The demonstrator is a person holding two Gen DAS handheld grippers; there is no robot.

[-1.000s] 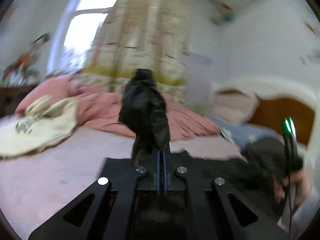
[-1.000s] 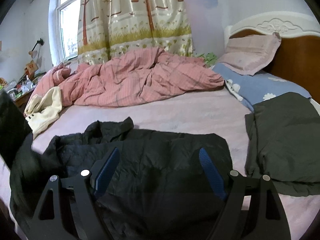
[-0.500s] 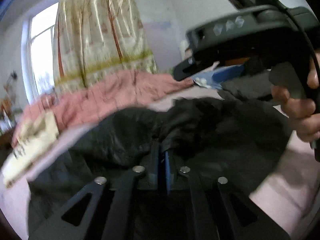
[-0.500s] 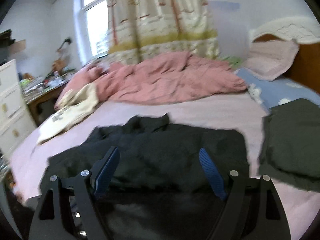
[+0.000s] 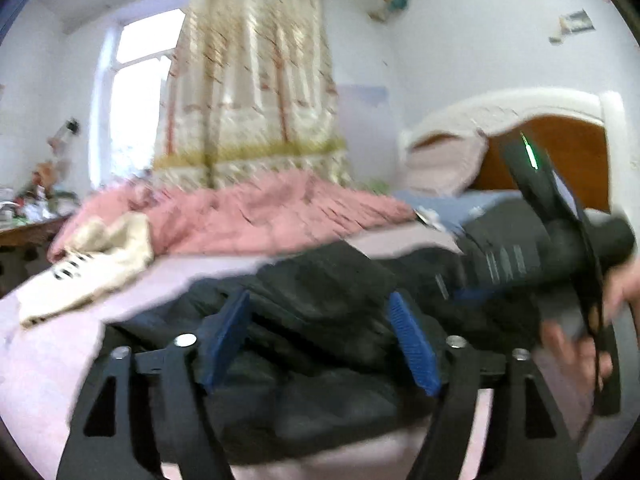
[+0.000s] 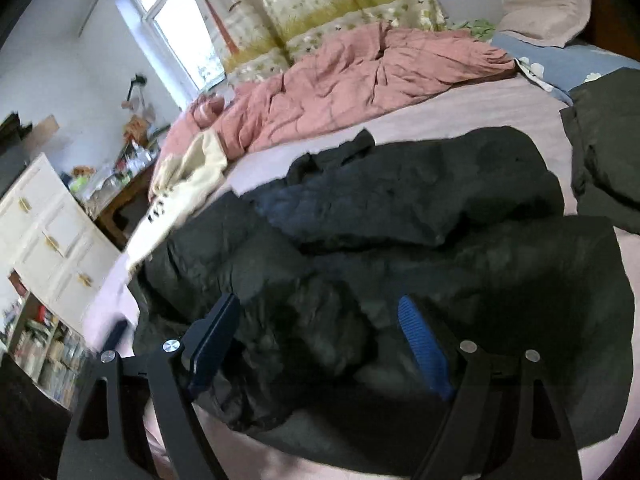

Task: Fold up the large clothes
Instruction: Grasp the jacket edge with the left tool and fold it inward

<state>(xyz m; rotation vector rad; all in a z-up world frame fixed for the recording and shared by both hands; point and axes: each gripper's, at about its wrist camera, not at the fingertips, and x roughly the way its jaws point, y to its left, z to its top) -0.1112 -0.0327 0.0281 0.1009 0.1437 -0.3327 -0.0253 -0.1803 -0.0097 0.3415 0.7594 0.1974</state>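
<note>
cream garment (image 6: 180,184) bears dark print, unreadable; black jacket (image 6: 400,220) plain.

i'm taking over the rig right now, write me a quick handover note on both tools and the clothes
Left tool: open; its jaws have just been opening, letting go of the black jacket, which lies under them.
Right tool: open, above the jacket's near edge, holding nothing.
Jacket: on the bed, one side folded over the body, still bunched and uneven.
Folded dark garment: lies to the jacket's right.
Cream garment: crumpled by the pink quilt, not yet folded.
Left: probably smooth and finish the jacket, then the cream one.
</note>
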